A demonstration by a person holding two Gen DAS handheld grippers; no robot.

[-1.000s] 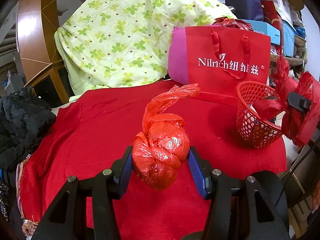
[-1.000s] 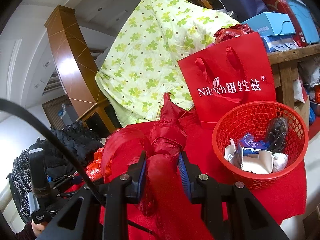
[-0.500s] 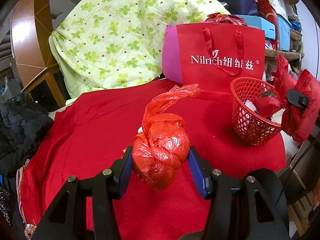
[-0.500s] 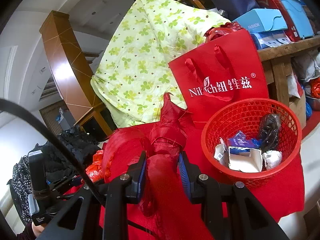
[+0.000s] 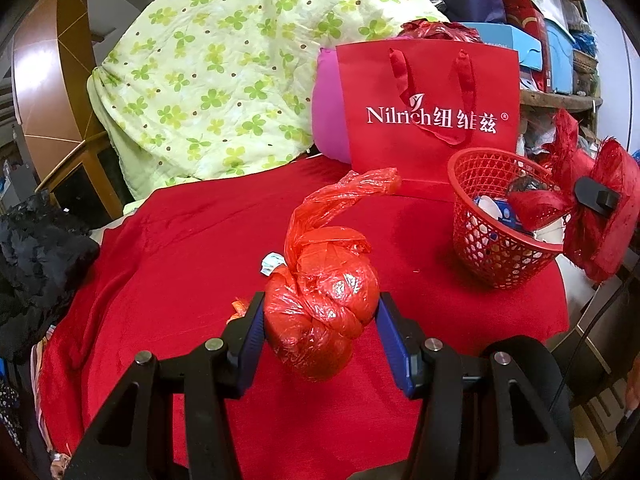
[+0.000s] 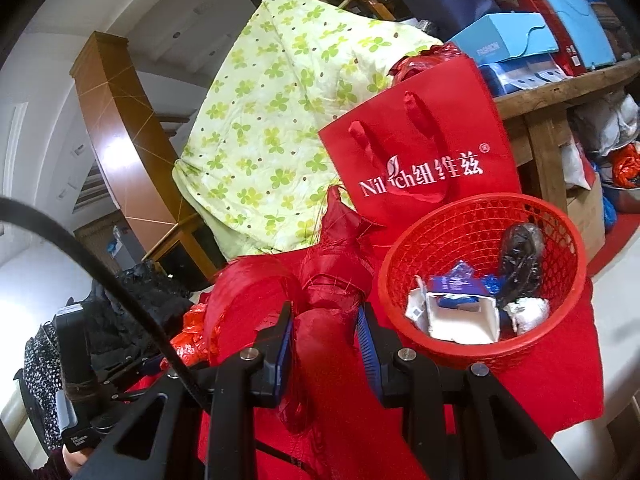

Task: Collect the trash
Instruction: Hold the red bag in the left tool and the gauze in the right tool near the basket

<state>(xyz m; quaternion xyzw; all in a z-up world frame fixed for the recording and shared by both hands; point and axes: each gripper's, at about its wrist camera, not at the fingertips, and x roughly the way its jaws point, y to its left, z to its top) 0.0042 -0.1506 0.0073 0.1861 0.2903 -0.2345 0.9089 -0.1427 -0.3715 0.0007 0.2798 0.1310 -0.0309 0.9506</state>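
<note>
Pinching a knotted red plastic bag [image 5: 320, 304] between its blue pads, our left gripper [image 5: 320, 320] holds the bundle up over the red cloth [image 5: 180, 280], with the bag's twisted tail curling up and to the right. Our right gripper [image 6: 325, 340] has its fingers closed on a wad of red fabric [image 6: 332, 292], frayed threads sticking out at the edges; from the left wrist view we see that same wad at the right edge, just beside the basket's rim.

Just past the bag, a small crumpled pale scrap [image 5: 272, 265] lies on the cloth, and a bit of orange-red wrapper [image 5: 240, 305] peeks out next to the left finger.

Farther on, to the right, the red basket [image 6: 480, 208] stands on the cloth near its edge. We see trash in it: a white carton [image 6: 460, 318], blue wrappers [image 6: 460, 280], a black crumpled bag [image 6: 520, 256] and a whitish ball [image 6: 528, 312].

Behind the basket a red gift bag [image 5: 428, 112] stands upright, with white lettering and ribbon handles. A pink cushion [image 5: 328, 120] sits against its left side, and a green clover-print quilt [image 5: 224, 80] is heaped behind that. Blue boxes [image 6: 504, 40] crowd a wooden shelf [image 6: 560, 88] at the far right.
</note>
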